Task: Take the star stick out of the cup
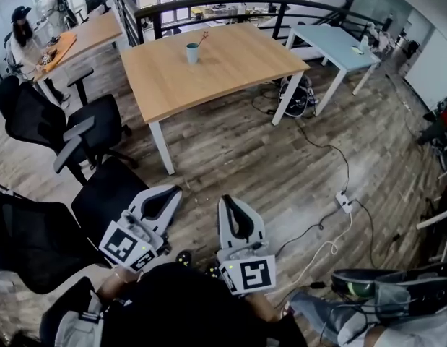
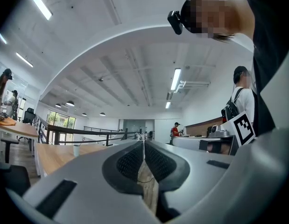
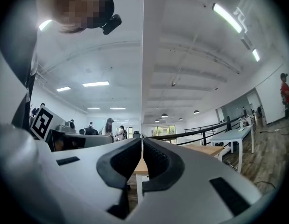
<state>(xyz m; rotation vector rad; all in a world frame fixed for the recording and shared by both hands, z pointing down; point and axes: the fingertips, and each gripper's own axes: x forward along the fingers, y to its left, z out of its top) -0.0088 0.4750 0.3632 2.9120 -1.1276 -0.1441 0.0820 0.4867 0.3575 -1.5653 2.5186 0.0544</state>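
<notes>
A teal cup (image 1: 192, 53) stands on a wooden table (image 1: 230, 67) far ahead in the head view. A thin star stick (image 1: 202, 39) leans out of it to the right. Both grippers are held low near the person's body, well short of the table. My left gripper (image 1: 174, 191) has its jaws together with nothing between them. My right gripper (image 1: 227, 201) is likewise shut and empty. In the left gripper view the cup (image 2: 76, 150) shows small at far left, beyond the closed left gripper (image 2: 144, 143). The right gripper (image 3: 142, 139) shows closed in its own view.
Black office chairs (image 1: 93, 129) stand left of the table, between it and me. A pale blue table (image 1: 331, 45) lies at the right. Cables and a power strip (image 1: 344, 202) cross the wooden floor. A railing (image 1: 230, 2) runs behind the table. A person (image 1: 22, 38) sits far left.
</notes>
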